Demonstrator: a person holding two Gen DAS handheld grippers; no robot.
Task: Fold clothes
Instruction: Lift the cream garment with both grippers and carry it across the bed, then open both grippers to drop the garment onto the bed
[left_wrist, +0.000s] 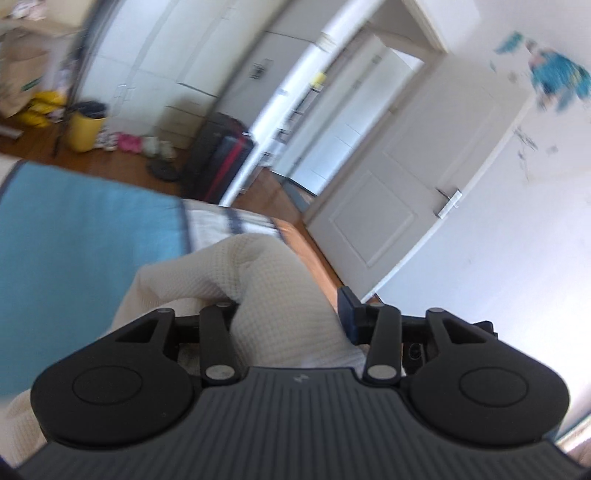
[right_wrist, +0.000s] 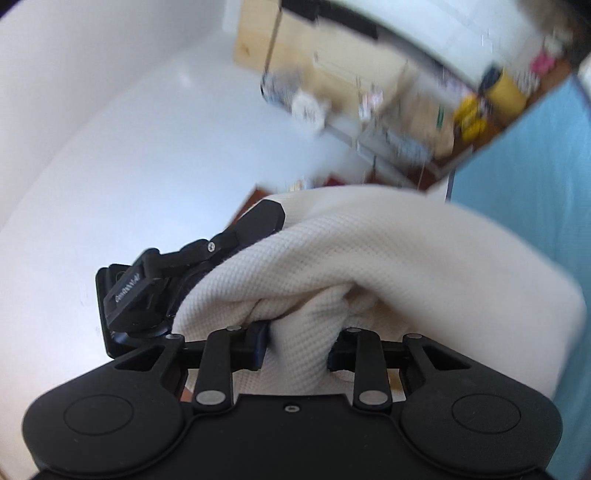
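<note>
The left gripper and right gripper are each clamping a bunch of the cream waffle-knit garment, holding it bunched in the air above the blue bed cover. No fold is showing; spreading flat and every fold appear to remain outstanding.

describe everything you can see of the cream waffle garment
The cream waffle garment is a soft, off-white knit with a fine grid texture, no print or fastening visible. It is bunched, not flat. The right tool is shut on a gathered fold, the rest billowing over it. The left tool pinches another bunch, cloth draping back over its body toward the blue bedcover. Both views are blurred, and its overall shape, a top or trousers, cannot be told.
</note>
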